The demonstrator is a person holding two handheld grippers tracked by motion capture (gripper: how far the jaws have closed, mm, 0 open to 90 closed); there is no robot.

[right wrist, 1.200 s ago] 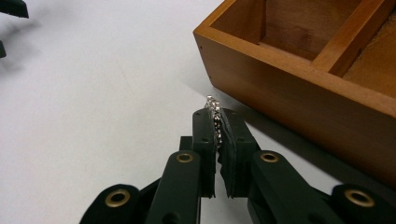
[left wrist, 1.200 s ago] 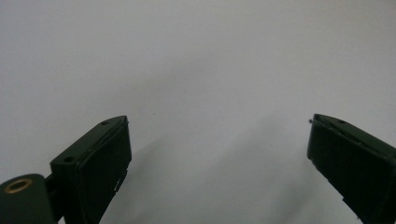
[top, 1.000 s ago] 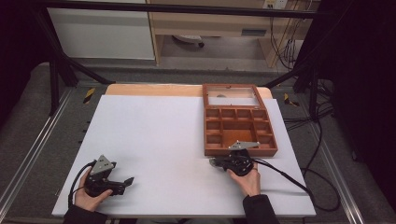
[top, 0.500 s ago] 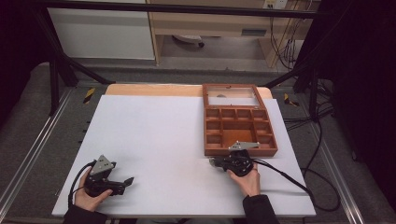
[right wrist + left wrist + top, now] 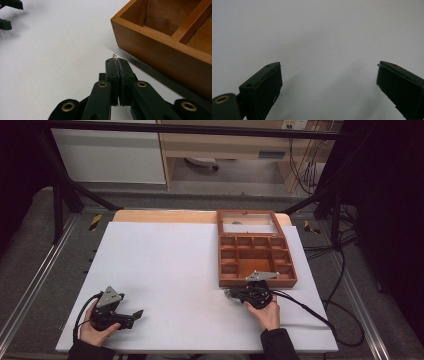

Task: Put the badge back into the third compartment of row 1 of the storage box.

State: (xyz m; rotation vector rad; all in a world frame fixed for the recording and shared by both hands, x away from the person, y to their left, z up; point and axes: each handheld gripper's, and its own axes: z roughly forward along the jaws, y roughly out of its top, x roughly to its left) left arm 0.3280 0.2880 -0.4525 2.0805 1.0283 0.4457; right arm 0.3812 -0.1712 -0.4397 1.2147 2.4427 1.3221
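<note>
Left tool (image 5: 131, 316): held low over the white tabletop (image 5: 165, 270) at its near left corner, jaws spread wide with bare white surface between them in the left gripper view; nothing held; grey three-cornered plate on top; cable looping back round the left hand (image 5: 95, 330).

Right tool (image 5: 116, 60): jaws pressed together, pinching a tiny silvery bit (image 5: 115, 55) that sticks out just past the tips; too small to name; the tool lies low over the tabletop, its tips pointing toward the left tool, which shows far off at the top left of the right gripper view; right hand (image 5: 266, 312) behind it, cable trailing off to the right.

Wooden box (image 5: 256, 254): just beyond and to the right of the right tool, its near wall close beside the tips, apart from them; open, divided into small compartments round a larger one; what lies in the compartments cannot be told; lid with a clear pane standing up at the far side.

Tabletop: white sheet over a wooden board, a strip of wood showing along the far edge.
</note>
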